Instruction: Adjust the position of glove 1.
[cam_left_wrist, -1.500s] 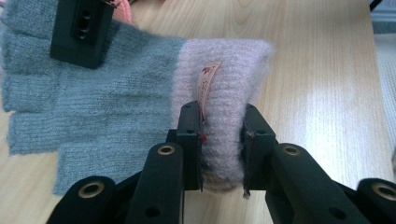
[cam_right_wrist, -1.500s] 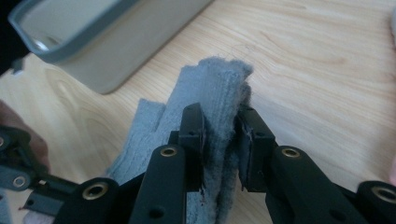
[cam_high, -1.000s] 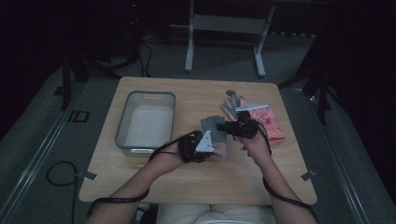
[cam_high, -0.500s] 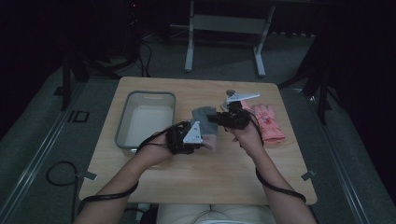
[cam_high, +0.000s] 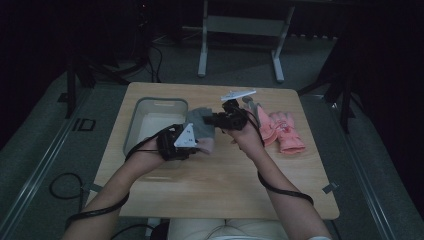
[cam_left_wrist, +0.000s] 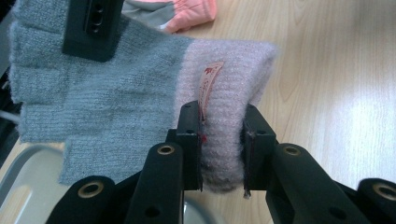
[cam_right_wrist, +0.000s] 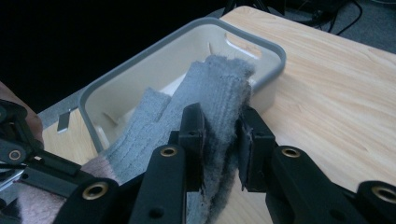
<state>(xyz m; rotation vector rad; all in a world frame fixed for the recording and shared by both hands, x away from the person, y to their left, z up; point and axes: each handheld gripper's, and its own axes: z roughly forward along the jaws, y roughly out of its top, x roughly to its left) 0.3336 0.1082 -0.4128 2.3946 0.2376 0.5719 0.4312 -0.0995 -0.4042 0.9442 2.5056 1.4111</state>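
Grey-pink knit glove (cam_high: 201, 131) hangs above the desk (cam_high: 215, 195), stretched between both tongs: left tongs (cam_left_wrist: 220, 140) pinch the pink cuff, right tongs (cam_right_wrist: 219, 142) pinch the grey finger end. Best to keep both pinches firm and level while carrying it over the grey bin (cam_high: 134, 129) beside the left tongs. Pink gloves (cam_high: 281, 131) lie beyond the right tongs, out of the way.

On the wooden table (cam_high: 210, 195) we see a pink glove (cam_high: 281, 131) lying flat near the right edge. A grey tub (cam_high: 131, 127) with a pale inside stands on the left part of the table. Beyond the far edge stands a metal frame (cam_high: 240, 30) on the floor.
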